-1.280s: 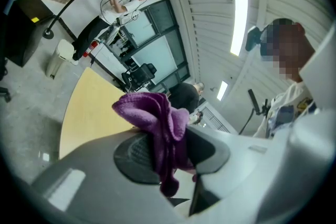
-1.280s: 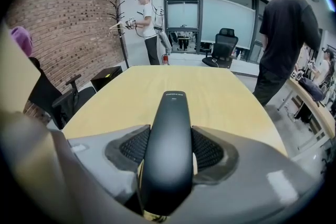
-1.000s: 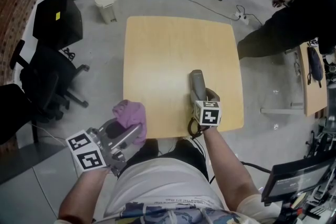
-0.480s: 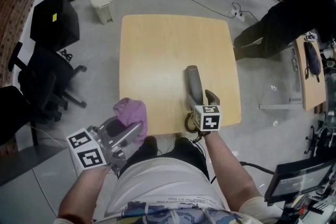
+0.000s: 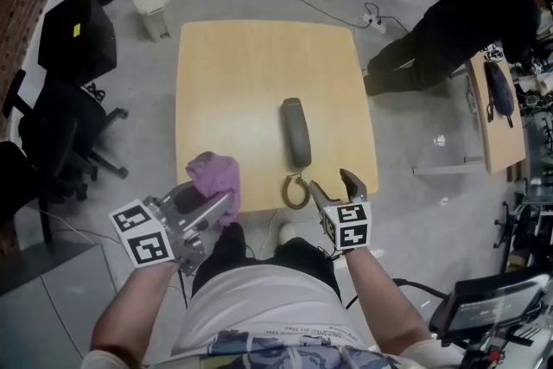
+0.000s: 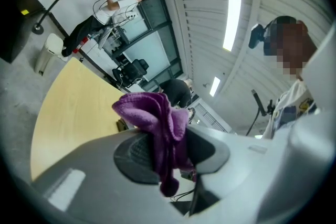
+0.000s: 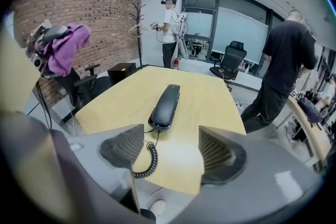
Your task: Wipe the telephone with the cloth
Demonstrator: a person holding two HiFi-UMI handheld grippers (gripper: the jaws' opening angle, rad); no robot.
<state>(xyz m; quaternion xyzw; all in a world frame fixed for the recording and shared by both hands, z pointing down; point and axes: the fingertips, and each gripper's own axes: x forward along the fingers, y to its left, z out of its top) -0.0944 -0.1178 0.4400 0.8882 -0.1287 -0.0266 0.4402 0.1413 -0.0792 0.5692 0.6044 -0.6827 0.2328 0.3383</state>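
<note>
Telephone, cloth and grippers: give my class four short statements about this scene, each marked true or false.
1. The telephone lies on the table. True.
2. The right gripper clamps the telephone. False: its jaws have just been opening and stand apart, holding nothing, short of the telephone.
3. The left gripper has its jaws pinched on the cloth. True.
4. The cloth covers the telephone. False: it is held to the telephone's left, apart from it.

No legible text, brand or number found; the print on the person's shirt [image 5: 268, 307] is too small and blurred to read
</note>
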